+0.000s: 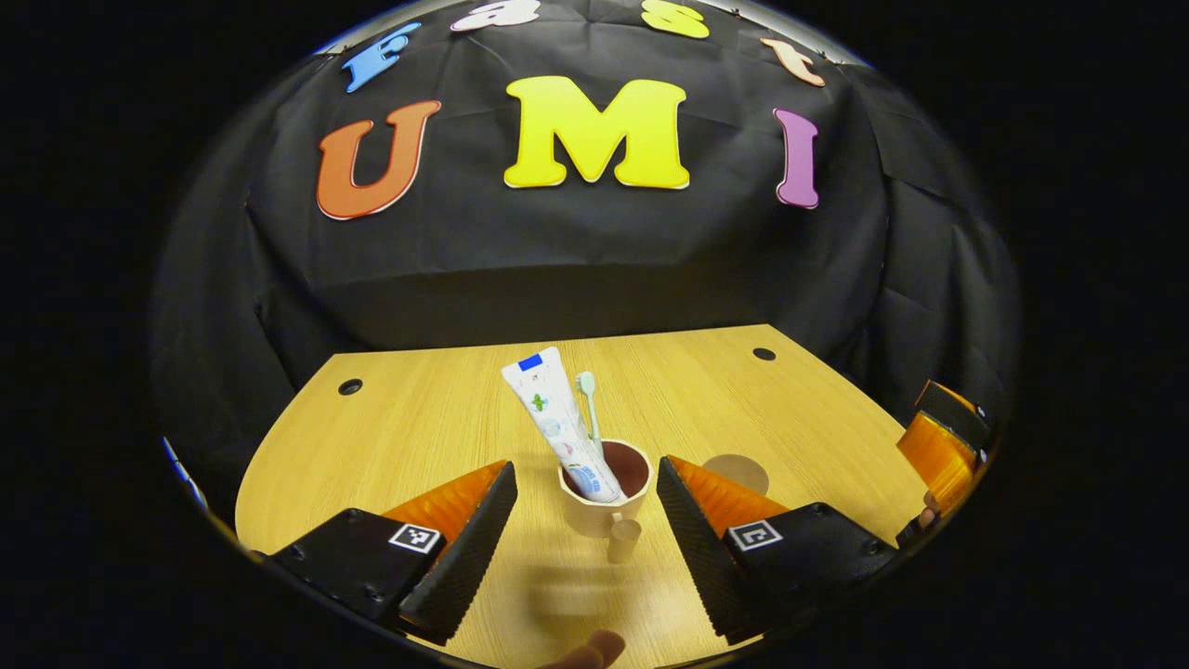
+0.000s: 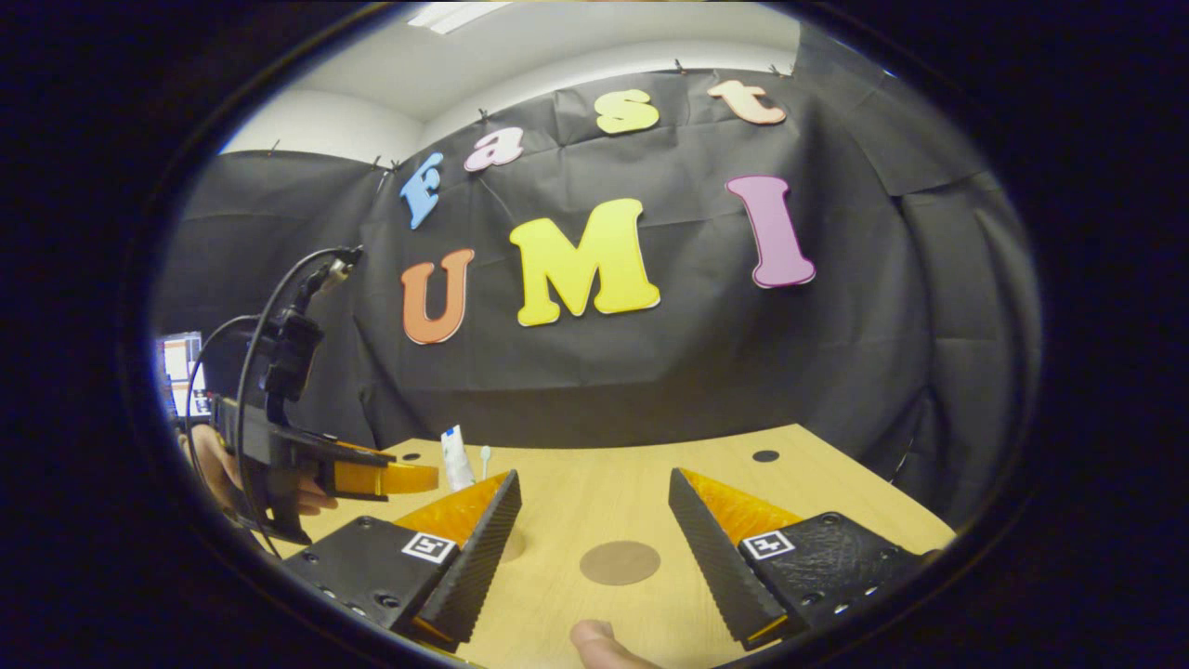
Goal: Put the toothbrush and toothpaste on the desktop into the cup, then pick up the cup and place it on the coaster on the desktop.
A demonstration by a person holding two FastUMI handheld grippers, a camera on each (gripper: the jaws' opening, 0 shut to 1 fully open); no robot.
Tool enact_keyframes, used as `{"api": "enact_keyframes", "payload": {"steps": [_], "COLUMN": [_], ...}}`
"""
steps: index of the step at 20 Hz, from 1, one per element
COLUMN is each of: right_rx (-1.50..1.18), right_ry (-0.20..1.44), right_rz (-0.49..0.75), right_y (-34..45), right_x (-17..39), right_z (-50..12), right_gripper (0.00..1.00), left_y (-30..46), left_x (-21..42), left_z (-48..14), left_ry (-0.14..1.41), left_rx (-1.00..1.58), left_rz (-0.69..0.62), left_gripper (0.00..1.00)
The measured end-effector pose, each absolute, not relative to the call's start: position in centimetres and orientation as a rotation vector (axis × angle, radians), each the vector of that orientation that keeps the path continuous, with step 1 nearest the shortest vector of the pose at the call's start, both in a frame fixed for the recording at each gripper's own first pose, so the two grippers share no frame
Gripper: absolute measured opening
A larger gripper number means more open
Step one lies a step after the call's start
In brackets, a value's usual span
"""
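Toothbrush [image 1: 586,395] & toothpaste [image 1: 557,423] in cup [image 1: 604,502]; cup not yet on coaster [image 1: 736,472]; left claw [image 1: 587,534] wide open astride cup, empty; right claw [image 2: 594,544] open, empty

Left gripper view: my left gripper [image 1: 587,506] has its fingers spread wide, one on either side of the cup [image 1: 604,497], neither touching it. Cup stands upright on the wooden desktop [image 1: 418,418], handle toward me. Toothpaste [image 1: 557,423] and toothbrush [image 1: 589,404] stand inside, leaning. Round coaster [image 1: 743,469] lies just right of the cup. My right gripper [image 1: 943,437] sits at the right edge.
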State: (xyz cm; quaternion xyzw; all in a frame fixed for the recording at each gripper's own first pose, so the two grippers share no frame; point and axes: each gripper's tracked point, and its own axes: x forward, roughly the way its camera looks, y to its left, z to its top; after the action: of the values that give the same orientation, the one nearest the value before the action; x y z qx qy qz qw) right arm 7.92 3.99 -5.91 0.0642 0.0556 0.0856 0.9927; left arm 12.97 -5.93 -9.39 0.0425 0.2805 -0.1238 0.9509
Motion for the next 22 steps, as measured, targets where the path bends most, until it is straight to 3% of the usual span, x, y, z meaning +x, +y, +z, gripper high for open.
{"api": "enact_keyframes", "payload": {"steps": [2, 3, 7, 8, 9, 10, 13, 14, 16, 18, 19, 22], "right_rx": [0.125, 0.135, 0.149, 0.149, 0.148, 0.147, 0.154, 0.158, 0.181, 0.22, 0.23, 0.254], "right_ry": [0.125, 0.122, 0.06, 0.05, 0.041, 0.033, 0.017, 0.01, -0.006, -0.01, -0.006, 0.028], "right_rz": [0.202, 0.23, 0.248, 0.244, 0.242, 0.236, 0.226, 0.213, 0.196, 0.199, 0.204, 0.182], "right_y": [3.9, 4.2, 3.8, 3.7, 3.6, 3.3, 2.5, 1.8, 0.8, 0.2, 0.0, -1.2], "right_x": [7.5, 7.2, 6.9, 6.8, 6.8, 6.9, 7.2, 7.4, 7.6, 7.8, 8.0, 9.0], "right_z": [-6.7, -6.5, -4.4, -4.0, -3.8, -3.6, -2.9, -2.7, -2.2, -2.0, -2.2, -3.2], "right_gripper": [0.93, 0.99, 0.93, 0.96, 0.96, 0.96, 0.96, 0.96, 0.96, 0.93, 0.96, 0.96], "left_y": [-6.4, -6.7, -8.3, -8.3, -8.3, -8.0, -8.0, -8.1, -7.9, -7.8, -7.9, -7.7], "left_x": [13.4, 13.5, 13.1, 13.2, 13.3, 13.7, 13.1, 13.0, 13.5, 13.8, 13.8, 13.4], "left_z": [-10.3, -11.1, -14.9, -15.6, -16.4, -16.7, -18.0, -18.5, -19.1, -19.4, -19.7, -20.9], "left_ry": [0.641, 0.682, 0.876, 0.911, 0.947, 0.96, 1.046, 1.083, 1.104, 1.116, 1.129, 1.197], "left_rx": [0.13, 0.142, 0.1, 0.108, 0.111, 0.136, 0.139, 0.136, 0.161, 0.177, 0.178, 0.179], "left_rz": [-0.251, -0.253, -0.254, -0.245, -0.239, -0.22, -0.223, -0.214, -0.202, -0.204, -0.211, -0.202], "left_gripper": [0.96, 0.96, 0.96, 0.94, 0.99, 0.94, 1.0, 0.94, 0.92, 0.95, 0.88, 0.81]}}
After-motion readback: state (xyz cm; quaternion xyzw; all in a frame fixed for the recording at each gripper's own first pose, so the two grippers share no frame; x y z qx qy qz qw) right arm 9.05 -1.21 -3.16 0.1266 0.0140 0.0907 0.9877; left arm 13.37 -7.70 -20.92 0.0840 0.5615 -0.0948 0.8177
